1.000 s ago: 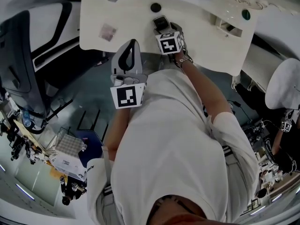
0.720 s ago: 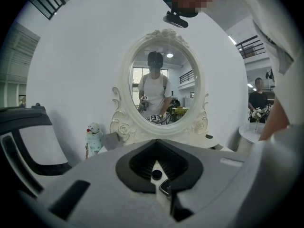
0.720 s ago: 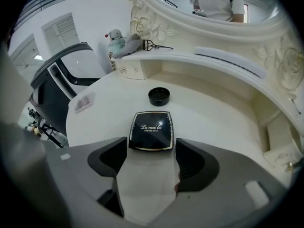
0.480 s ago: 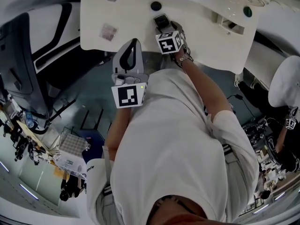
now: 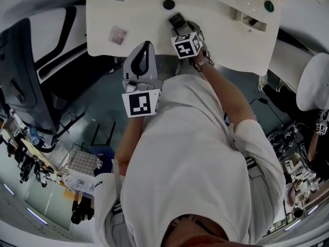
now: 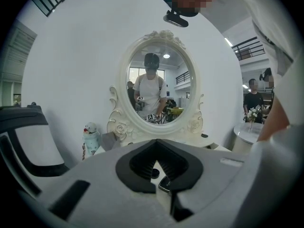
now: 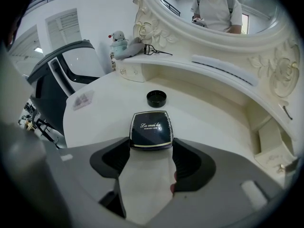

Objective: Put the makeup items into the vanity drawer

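A black square powder compact (image 7: 151,129) lies flat on the white vanity top (image 7: 209,113); it also shows in the head view (image 5: 177,19). My right gripper (image 7: 151,150) points down at it. Its jaws have just been closing, and the tips flank the compact's near edge without a clear grip. A round black pot (image 7: 156,98) sits just beyond the compact, seen from above as well (image 5: 168,4). My left gripper (image 5: 145,48) hangs shut and empty off the table's front edge; in its own view it (image 6: 156,177) faces the mirror.
An ornate white mirror (image 6: 159,89) stands at the back of the vanity. A small drawer unit (image 5: 250,20) sits at the right. A snowman figure (image 7: 117,38) and a small packet (image 5: 118,35) are at the left. A dark chair (image 5: 31,60) stands left of the table.
The head camera has shifted a little. Both grippers keep their places, with the right one still at the compact.
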Motion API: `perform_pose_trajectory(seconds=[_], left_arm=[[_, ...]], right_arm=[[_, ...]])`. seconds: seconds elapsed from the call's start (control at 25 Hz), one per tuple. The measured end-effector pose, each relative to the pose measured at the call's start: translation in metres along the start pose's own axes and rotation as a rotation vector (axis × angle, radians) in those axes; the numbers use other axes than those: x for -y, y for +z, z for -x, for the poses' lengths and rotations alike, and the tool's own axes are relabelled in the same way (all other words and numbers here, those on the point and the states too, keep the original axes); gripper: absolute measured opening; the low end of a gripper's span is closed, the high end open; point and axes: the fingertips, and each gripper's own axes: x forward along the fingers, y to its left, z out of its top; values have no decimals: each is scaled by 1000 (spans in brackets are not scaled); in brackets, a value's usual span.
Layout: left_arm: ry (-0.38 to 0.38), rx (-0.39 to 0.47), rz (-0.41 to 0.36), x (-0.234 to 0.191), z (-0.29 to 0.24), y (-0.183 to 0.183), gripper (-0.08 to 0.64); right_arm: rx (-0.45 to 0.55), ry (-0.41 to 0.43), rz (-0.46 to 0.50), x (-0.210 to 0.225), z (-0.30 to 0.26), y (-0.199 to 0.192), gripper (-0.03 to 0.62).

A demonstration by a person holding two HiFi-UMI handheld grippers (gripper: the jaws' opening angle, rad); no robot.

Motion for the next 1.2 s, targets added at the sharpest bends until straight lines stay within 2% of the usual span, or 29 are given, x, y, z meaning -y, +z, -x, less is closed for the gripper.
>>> perform_pose_trajectory(seconds=[0.2, 0.6, 0.84, 0.96, 1.04, 1.2], left_arm=[[-39, 18, -7, 2, 0, 1, 6], [-136, 72, -5, 13, 0, 9, 6], [-244, 84, -52, 30, -3, 6, 6], [-284, 134, -3, 43, -6, 21, 6], [-318, 148, 2, 51, -10, 25, 6], [-390, 125, -50, 66, -17, 20, 6]], right_arm=[[30, -15, 15, 2, 17, 3, 291], [91, -80, -38, 16, 55, 6, 290], [128, -158, -108, 40, 89, 3, 291], [138, -197, -153, 53, 105, -2, 290], [142, -226, -195, 64, 115, -8, 290], [152, -279, -287, 86, 134, -22, 291]])
